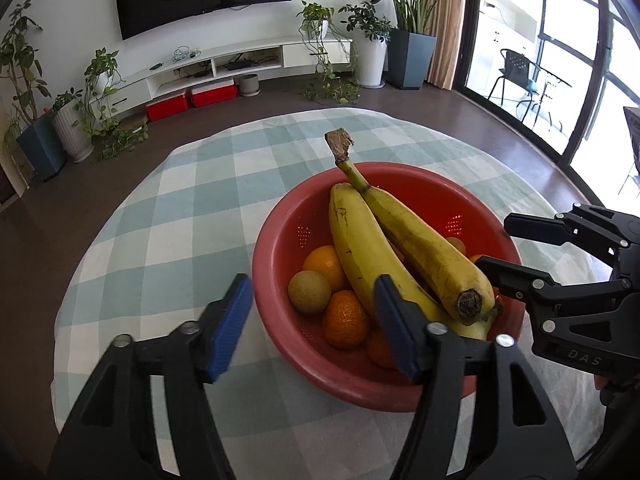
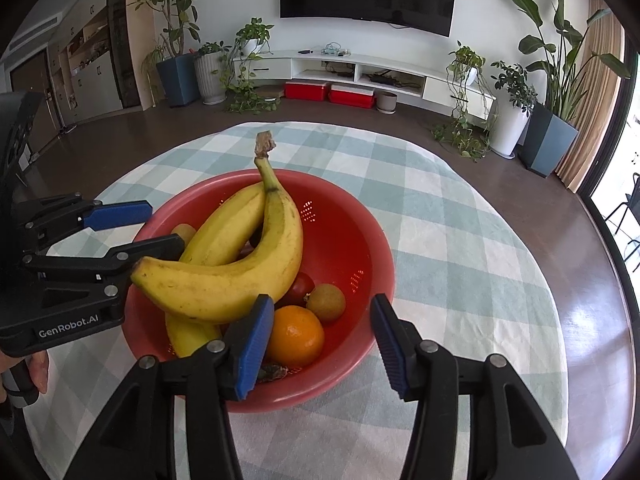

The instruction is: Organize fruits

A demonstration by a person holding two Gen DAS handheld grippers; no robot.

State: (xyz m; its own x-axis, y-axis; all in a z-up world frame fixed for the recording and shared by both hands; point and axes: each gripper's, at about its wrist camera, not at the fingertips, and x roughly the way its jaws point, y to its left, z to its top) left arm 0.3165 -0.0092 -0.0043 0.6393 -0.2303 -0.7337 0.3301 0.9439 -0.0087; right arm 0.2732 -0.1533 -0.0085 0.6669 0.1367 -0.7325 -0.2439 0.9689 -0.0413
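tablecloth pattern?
Pale green and white checks on the tablecloth; the right wrist view shows it best.

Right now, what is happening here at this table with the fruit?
A person holds a gripper in each hand over a red bowl on a checked tablecloth. The bowl already holds the bananas, several oranges, a greenish round fruit and a dark red one. The left gripper and the right gripper both stand open at the bowl's near rim, and neither holds anything. No fruit lies loose on the cloth in view.
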